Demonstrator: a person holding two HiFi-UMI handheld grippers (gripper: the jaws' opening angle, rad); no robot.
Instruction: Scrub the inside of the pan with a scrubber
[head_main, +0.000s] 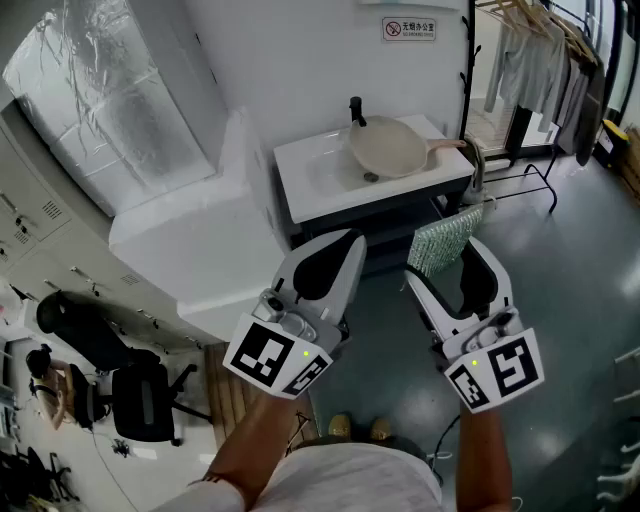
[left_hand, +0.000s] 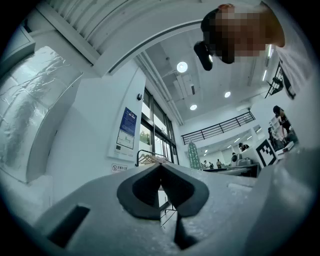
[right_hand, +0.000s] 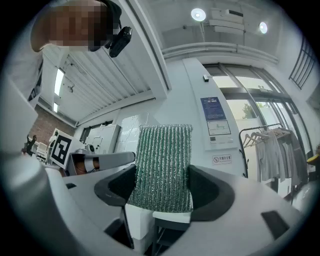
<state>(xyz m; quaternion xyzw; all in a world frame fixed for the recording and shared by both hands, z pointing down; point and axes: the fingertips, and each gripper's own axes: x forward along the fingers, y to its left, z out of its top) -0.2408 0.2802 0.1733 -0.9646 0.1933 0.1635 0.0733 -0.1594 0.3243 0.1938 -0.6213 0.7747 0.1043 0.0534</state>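
A beige pan (head_main: 388, 146) lies tilted in the white sink (head_main: 330, 172) ahead, its handle pointing right. My right gripper (head_main: 447, 252) is shut on a green ribbed scrubber (head_main: 446, 238), which stands upright between the jaws (right_hand: 162, 167). It is held well short of the sink, over the floor. My left gripper (head_main: 345, 250) is shut with nothing in it; in the left gripper view its dark pads (left_hand: 161, 187) meet. Both grippers point slightly upward, side by side.
A black tap (head_main: 357, 109) stands behind the pan. The sink sits on a dark cabinet (head_main: 385, 222). A large wrapped white unit (head_main: 205, 230) stands left of it. A clothes rack (head_main: 545, 60) with hanging garments is at the right. An office chair (head_main: 140, 400) is at the lower left.
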